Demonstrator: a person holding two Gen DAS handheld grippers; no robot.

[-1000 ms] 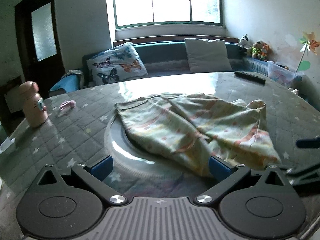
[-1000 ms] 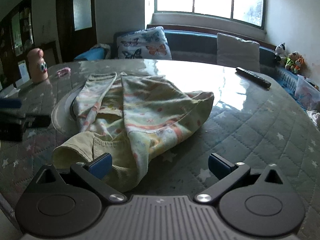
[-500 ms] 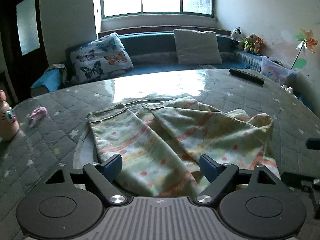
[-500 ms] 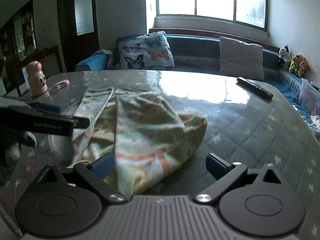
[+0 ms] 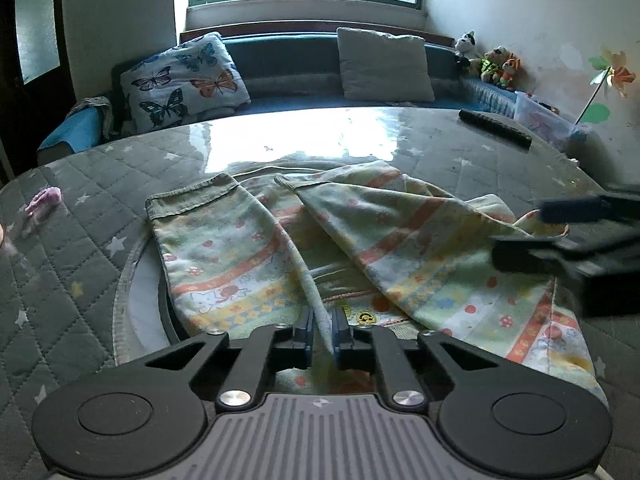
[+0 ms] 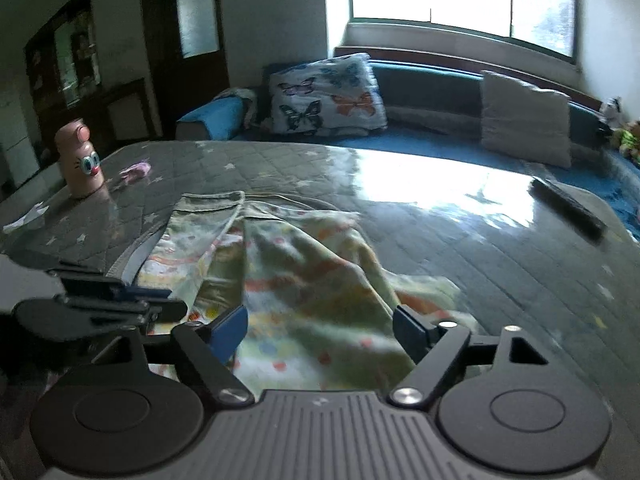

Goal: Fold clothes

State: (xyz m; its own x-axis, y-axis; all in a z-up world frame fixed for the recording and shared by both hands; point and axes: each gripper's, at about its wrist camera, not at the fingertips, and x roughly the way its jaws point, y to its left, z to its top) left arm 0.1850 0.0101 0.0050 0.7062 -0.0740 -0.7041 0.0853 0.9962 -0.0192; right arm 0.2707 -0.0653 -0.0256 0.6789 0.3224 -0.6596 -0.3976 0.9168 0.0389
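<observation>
A pair of pale patterned children's pants lies crumpled on the quilted grey table, legs pointing away from me. My left gripper is shut on a fold of the pants near the crotch. My right gripper is open, its fingers straddling the near part of the pants at the waist end. The right gripper also shows in the left wrist view at the right, over the pants. The left gripper shows in the right wrist view at the left.
A pink bottle with a cartoon face and a small pink item sit at the table's far left. A black remote lies at the far right. A sofa with a butterfly pillow is behind the table.
My left gripper has shut on a fold of the pants. My right gripper has moved forward over the pants' near end and has narrowed but stays open.
</observation>
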